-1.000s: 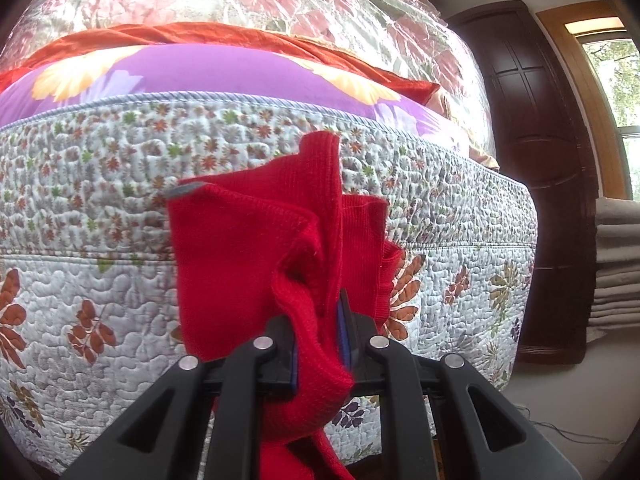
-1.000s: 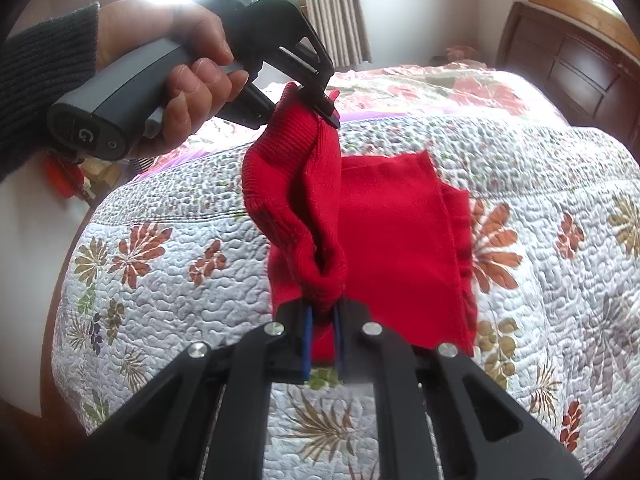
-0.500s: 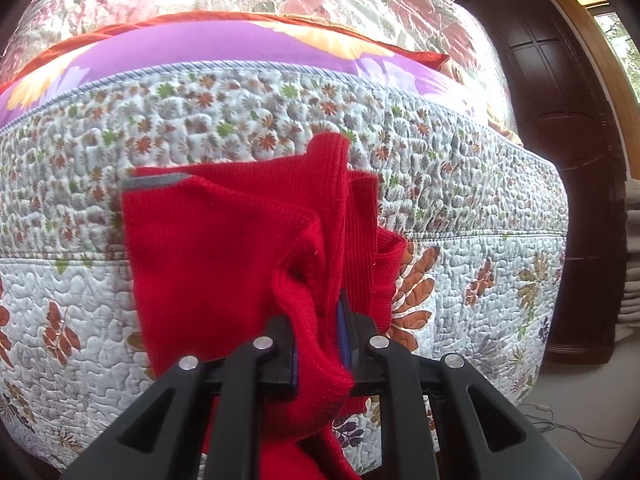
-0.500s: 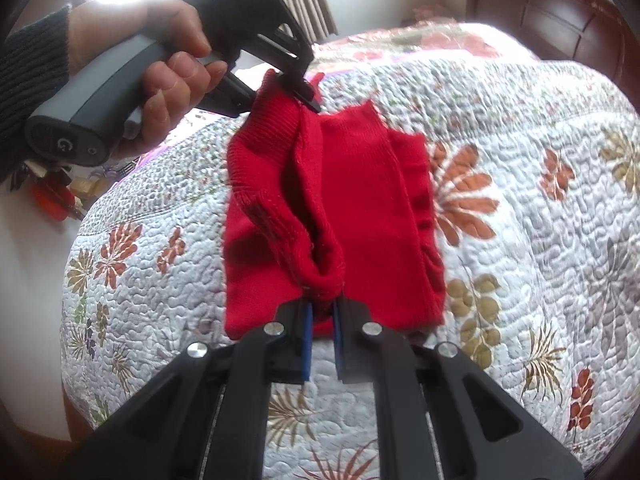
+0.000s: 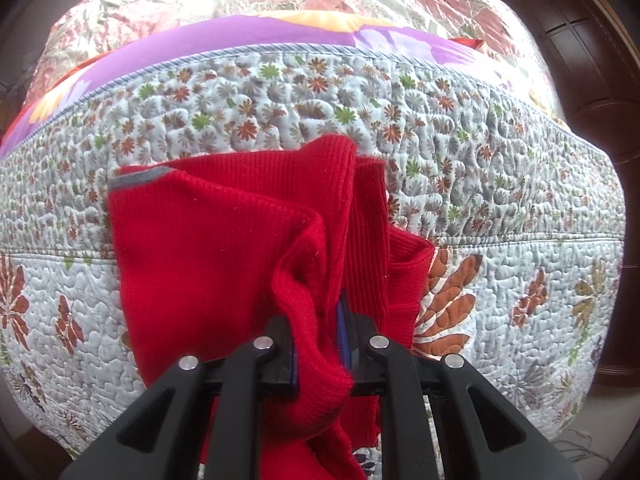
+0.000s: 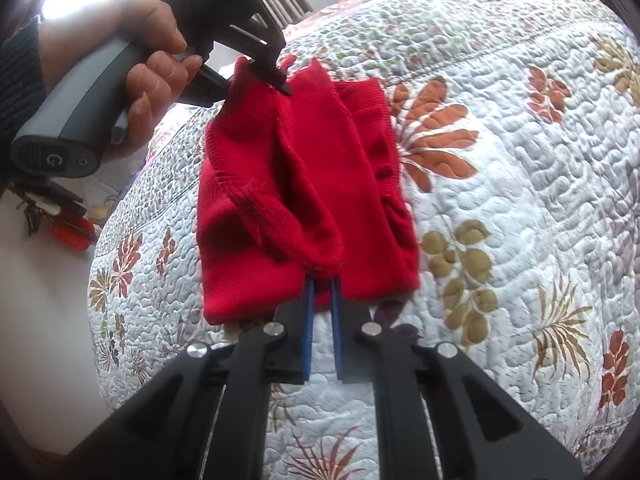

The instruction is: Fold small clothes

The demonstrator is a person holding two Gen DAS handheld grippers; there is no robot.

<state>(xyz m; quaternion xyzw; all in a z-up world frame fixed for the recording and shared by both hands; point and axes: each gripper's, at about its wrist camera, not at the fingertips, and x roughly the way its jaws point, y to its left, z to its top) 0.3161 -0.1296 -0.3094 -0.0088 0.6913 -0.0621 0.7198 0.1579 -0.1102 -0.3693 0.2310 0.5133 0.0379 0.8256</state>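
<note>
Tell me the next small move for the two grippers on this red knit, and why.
Probably lower both together and lay the held fold flat. The left gripper and right gripper each pinch an end of the red knit garment, whose lifted fold sags above the part already lying on the quilt.

A white quilted bedspread with rust and olive leaf prints (image 6: pixel 520 184) covers the bed. Near its far edge lies a purple flowered sheet (image 5: pixel 224 40); dark wooden panelling (image 5: pixel 580 40) stands beyond the right corner.
</note>
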